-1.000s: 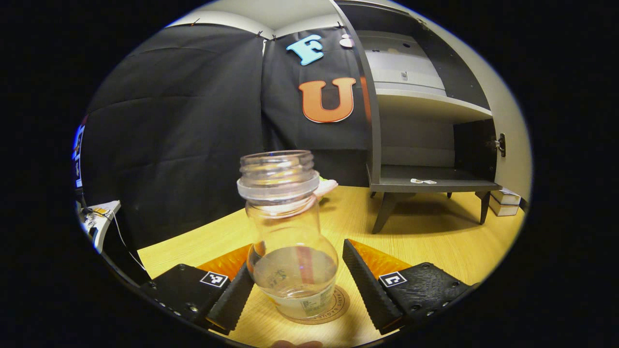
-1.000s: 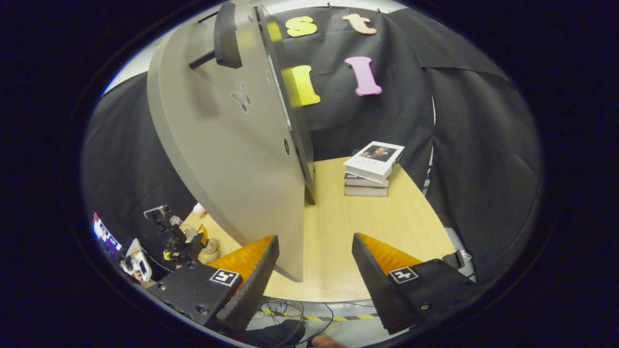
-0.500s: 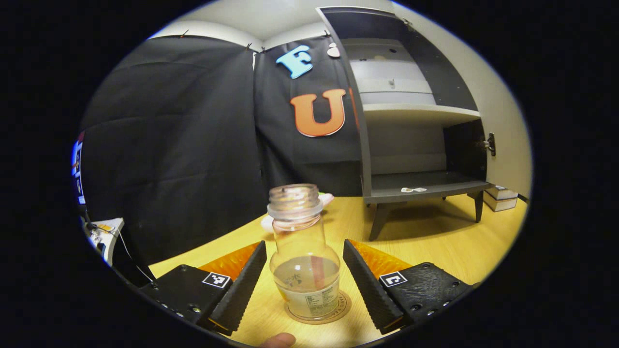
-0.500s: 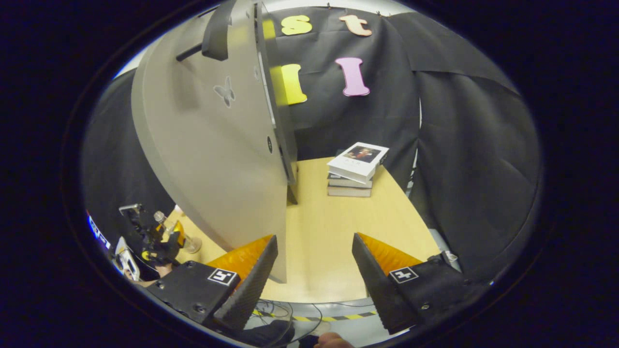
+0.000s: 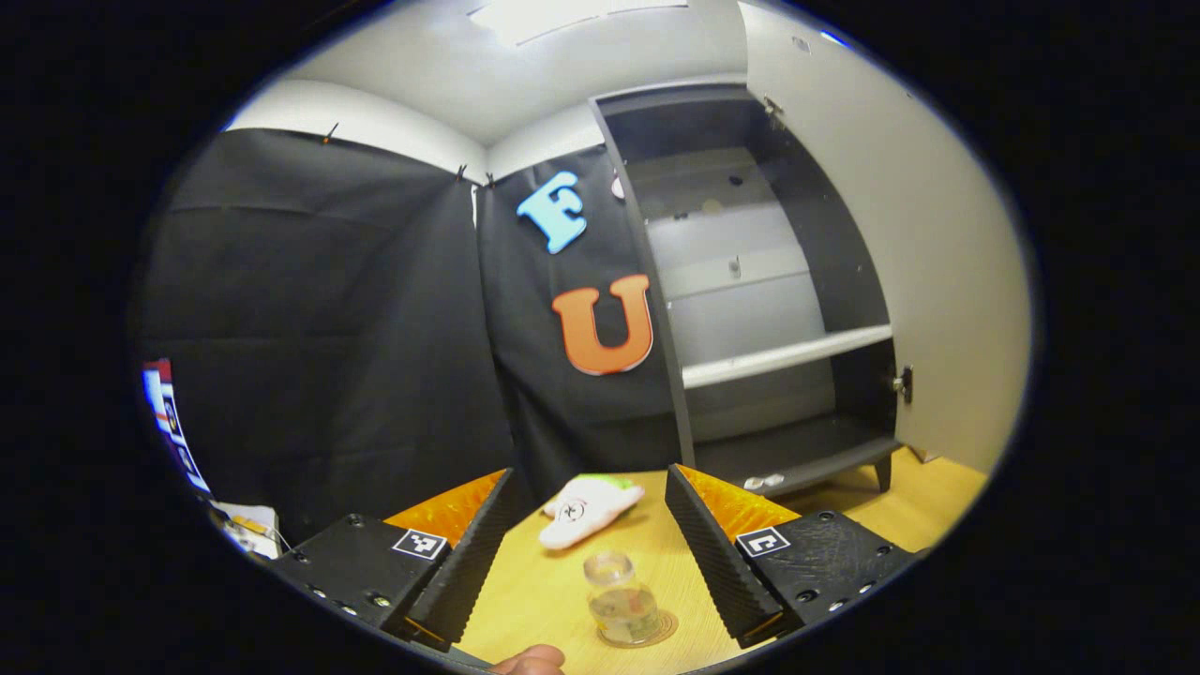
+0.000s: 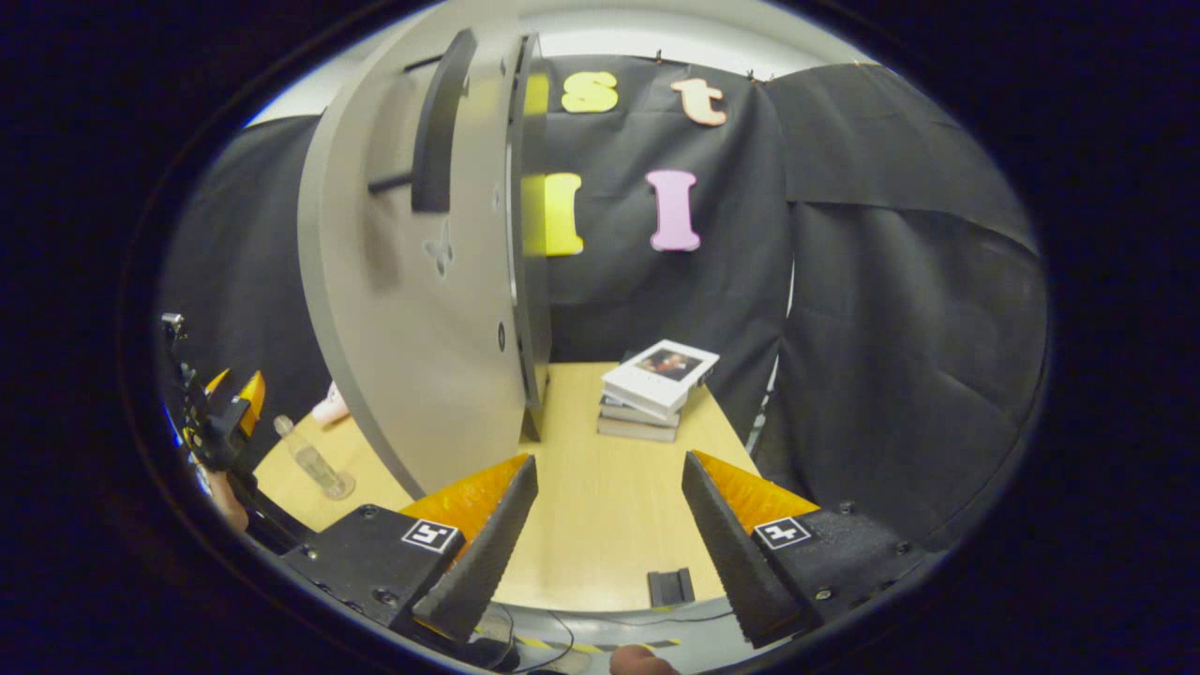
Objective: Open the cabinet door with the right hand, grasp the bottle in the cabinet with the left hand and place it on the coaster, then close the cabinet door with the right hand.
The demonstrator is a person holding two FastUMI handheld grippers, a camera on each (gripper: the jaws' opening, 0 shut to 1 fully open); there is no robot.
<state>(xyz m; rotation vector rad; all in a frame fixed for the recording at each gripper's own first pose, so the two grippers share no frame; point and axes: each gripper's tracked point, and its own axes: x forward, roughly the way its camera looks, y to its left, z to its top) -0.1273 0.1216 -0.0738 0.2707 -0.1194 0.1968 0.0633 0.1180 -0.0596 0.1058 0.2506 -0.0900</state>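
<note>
Pale wood bench [image 5: 562, 600] runs across the bottom of both views. Nearest, low in the left gripper view, the left hand-held gripper [image 5: 591, 539] stands wide and empty, and just beyond it, bottom centre, the bottle [image 5: 619, 600] stands upright on the round coaster [image 5: 664, 626], so the placing looks done. A white soft toy [image 5: 586, 511] lies farther back. Beyond, at centre right, the cabinet [image 5: 778, 328] is open, its shelves bare. In the right gripper view the right hand-held gripper [image 6: 609, 525] is also wide and empty, the open cabinet door [image 6: 412, 309] rising at upper left; closing it remains. Stacked books [image 6: 656, 389] sit mid-frame before black cloth.
</note>
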